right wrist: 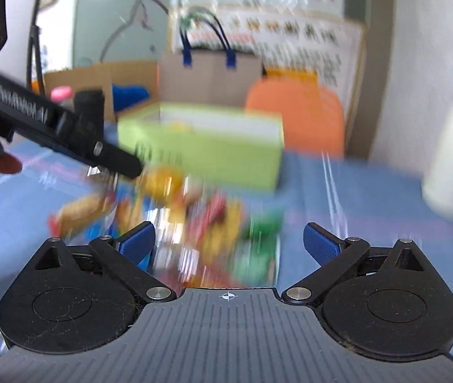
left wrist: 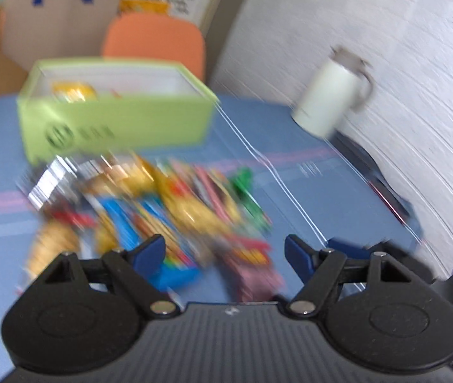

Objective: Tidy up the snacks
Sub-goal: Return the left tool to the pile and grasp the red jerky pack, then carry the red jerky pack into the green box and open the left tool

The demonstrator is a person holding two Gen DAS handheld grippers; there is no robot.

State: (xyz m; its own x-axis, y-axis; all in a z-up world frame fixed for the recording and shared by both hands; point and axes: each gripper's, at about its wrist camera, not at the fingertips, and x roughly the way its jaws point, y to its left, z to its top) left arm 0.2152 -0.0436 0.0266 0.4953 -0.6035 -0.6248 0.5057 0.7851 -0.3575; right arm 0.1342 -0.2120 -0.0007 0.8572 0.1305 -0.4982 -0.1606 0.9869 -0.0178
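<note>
A blurred pile of colourful snack packets (left wrist: 162, 204) lies on the blue table (left wrist: 290, 191) in front of a light green box (left wrist: 115, 118). A yellow packet (left wrist: 73, 91) lies inside the box. My left gripper (left wrist: 225, 252) is open and empty, just above the near side of the pile. In the right wrist view the pile (right wrist: 194, 223) and the green box (right wrist: 204, 146) show too. My right gripper (right wrist: 229, 242) is open and empty, near the pile. The left gripper's body (right wrist: 51, 124) reaches in from the left.
A white jug (left wrist: 331, 95) stands at the table's right side by the white wall; it also shows in the right wrist view (right wrist: 449, 166). An orange chair (left wrist: 156, 41) and a brown paper bag (right wrist: 210, 73) stand behind the table.
</note>
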